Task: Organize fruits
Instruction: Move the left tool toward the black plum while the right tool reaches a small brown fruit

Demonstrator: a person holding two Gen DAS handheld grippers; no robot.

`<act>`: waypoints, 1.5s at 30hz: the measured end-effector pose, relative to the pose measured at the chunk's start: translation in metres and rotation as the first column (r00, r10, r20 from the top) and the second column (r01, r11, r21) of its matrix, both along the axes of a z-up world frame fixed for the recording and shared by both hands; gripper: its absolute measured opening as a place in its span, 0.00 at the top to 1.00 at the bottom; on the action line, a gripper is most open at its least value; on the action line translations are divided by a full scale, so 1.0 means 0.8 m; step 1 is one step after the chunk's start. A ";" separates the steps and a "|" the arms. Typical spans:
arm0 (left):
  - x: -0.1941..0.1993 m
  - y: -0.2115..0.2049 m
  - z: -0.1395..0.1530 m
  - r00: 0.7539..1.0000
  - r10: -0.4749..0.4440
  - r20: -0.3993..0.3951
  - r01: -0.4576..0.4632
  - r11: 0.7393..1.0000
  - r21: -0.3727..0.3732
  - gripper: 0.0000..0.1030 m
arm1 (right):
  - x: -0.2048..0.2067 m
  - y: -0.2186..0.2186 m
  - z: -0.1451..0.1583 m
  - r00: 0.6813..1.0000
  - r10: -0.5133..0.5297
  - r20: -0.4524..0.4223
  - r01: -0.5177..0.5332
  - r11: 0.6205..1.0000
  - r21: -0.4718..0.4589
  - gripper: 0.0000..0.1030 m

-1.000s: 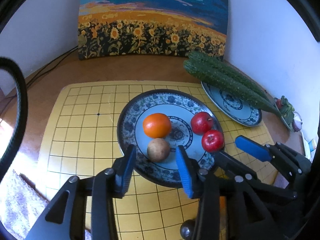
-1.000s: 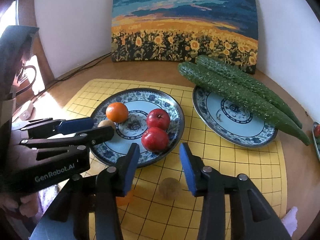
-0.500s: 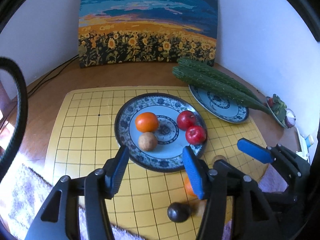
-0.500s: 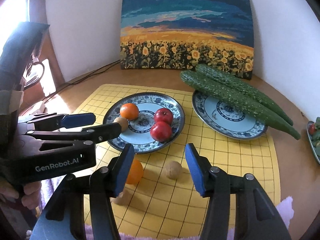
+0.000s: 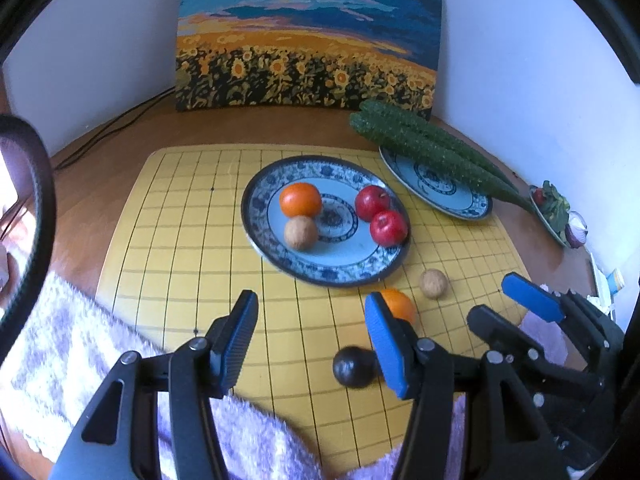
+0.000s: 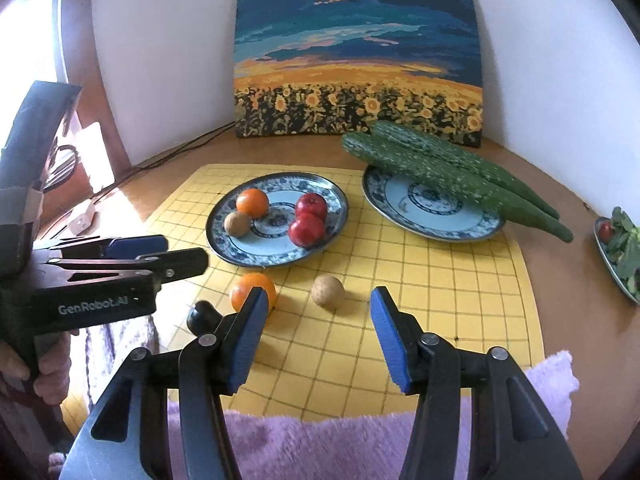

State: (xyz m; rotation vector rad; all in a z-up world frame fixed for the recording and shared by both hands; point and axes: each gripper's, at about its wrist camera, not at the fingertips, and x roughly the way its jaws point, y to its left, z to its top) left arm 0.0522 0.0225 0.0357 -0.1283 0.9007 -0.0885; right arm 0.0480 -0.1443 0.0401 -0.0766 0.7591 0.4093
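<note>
A blue-patterned plate (image 5: 262,232) (image 6: 224,246) holds an orange (image 5: 300,199), a brown round fruit (image 5: 301,233) and two red apples (image 5: 382,216) (image 6: 308,220). Loose on the yellow grid mat lie an orange (image 6: 250,290) (image 5: 398,305), a brown fruit (image 6: 328,290) (image 5: 433,283) and a dark round fruit (image 5: 354,367) (image 6: 202,316). My left gripper (image 5: 310,334) is open and empty, near the mat's front edge. My right gripper (image 6: 316,334) is open and empty, just behind the loose fruits.
A second plate (image 6: 432,224) at the right carries two long cucumbers (image 6: 440,168). A sunflower painting (image 6: 356,60) leans on the back wall. A dish of greens (image 6: 624,252) sits far right. A purple fuzzy cloth (image 6: 320,448) covers the front edge. Cables run at back left.
Both grippers have pulled back from the fruit plate toward the front edge. The loose orange, brown fruit and dark fruit on the mat have come into view.
</note>
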 end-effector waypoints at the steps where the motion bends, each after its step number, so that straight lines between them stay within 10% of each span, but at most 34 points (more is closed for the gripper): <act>1: -0.002 0.000 -0.001 1.000 0.001 -0.001 -0.001 1.000 -0.002 0.43 | -0.001 -0.003 0.000 1.000 -0.005 -0.002 0.005 1.000 -0.001 0.47; 27: -0.024 -0.016 -0.028 0.999 -0.021 -0.048 0.022 1.000 0.010 0.43 | -0.013 -0.034 -0.025 0.997 -0.040 -0.065 0.040 0.999 0.003 0.47; 45: -0.026 -0.033 -0.040 0.993 -0.106 -0.053 0.101 0.991 -0.087 0.73 | -0.019 -0.025 -0.024 0.998 -0.019 -0.061 0.020 1.000 0.020 0.47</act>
